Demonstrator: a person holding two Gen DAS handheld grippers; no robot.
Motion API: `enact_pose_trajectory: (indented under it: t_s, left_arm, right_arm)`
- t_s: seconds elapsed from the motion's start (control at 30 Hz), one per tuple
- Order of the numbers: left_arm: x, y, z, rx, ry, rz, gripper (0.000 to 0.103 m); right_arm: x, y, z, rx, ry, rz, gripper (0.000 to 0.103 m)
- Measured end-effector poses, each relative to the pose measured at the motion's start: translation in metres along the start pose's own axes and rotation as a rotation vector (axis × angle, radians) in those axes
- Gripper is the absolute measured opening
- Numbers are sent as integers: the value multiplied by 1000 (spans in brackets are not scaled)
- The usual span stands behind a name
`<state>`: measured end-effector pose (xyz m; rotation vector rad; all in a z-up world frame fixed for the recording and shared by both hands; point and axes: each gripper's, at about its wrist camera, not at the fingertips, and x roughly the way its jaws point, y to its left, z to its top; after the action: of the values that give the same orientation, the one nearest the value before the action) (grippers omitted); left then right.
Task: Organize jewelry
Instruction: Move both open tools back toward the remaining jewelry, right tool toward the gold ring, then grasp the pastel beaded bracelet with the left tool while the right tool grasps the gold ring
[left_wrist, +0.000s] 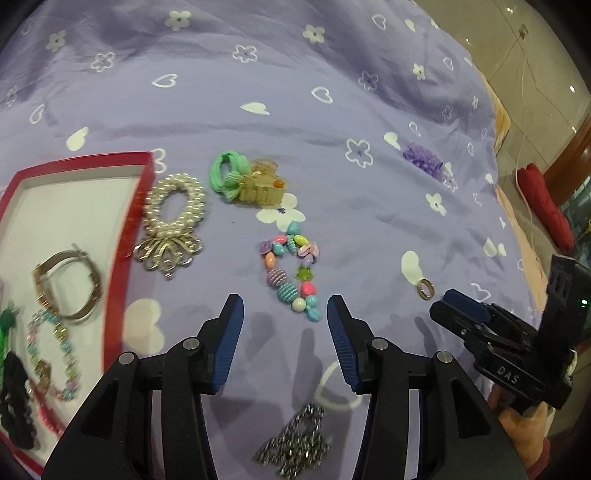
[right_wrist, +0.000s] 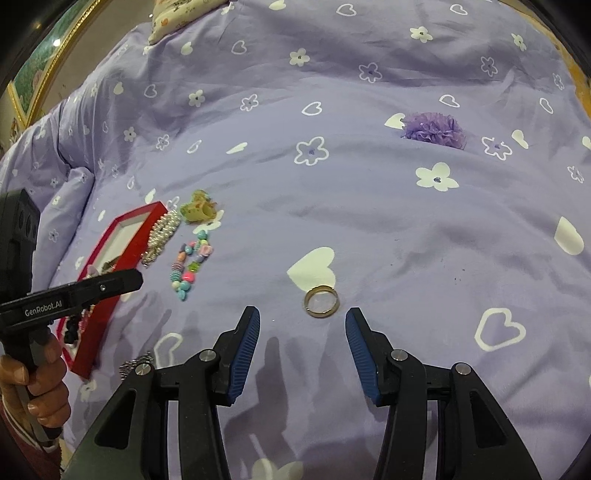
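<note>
A red box with a white inside lies at the left and holds a gold bangle, a beaded bracelet and dark hair ties. On the purple bedspread lie a pearl scrunchie with a metal flower, a green hair tie with a yellow claw clip, a colourful bead bracelet, a silver chain and a gold ring. My left gripper is open, just short of the bead bracelet. My right gripper is open, just short of the ring.
A purple fabric flower lies far on the bedspread. The bed's right edge drops to a tiled floor with a red cushion and a white cable. A patterned pillow lies at the far end.
</note>
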<state>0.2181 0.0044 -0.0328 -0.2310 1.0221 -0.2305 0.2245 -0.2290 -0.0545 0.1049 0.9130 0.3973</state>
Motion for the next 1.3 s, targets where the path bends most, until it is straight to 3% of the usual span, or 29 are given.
enact_pose_trajectory:
  t_s: [0.2, 0.37, 0.43, 0.47, 0.5, 0.57, 0.87, 1.3]
  left_arm:
    - [29, -4, 9, 23, 36, 35, 50]
    - [40, -7, 12, 48, 22, 55, 50]
    - [41, -9, 12, 71, 11, 74, 38]
    - [41, -10, 11, 86, 8, 81, 25]
    - [42, -10, 10, 91, 7, 78, 17]
    - [41, -8, 10, 90, 8, 56, 12]
    - [20, -9, 5, 84, -23, 12, 11]
    - [-50, 27, -9, 24, -132, 12, 11]
  right_arm:
    - [8, -1, 2, -19, 9, -21, 50]
    - [18, 3, 2, -52, 16, -36, 50]
    - [20, 4, 2, -66, 12, -48, 48]
    - [21, 4, 1, -73, 8, -59, 45]
    - [21, 4, 2, -75, 6, -69, 37]
    - [23, 3, 3, -74, 6, -85, 24]
    - [11, 12, 5, -65, -14, -43, 23]
    - [1, 67, 14, -107, -32, 88, 23]
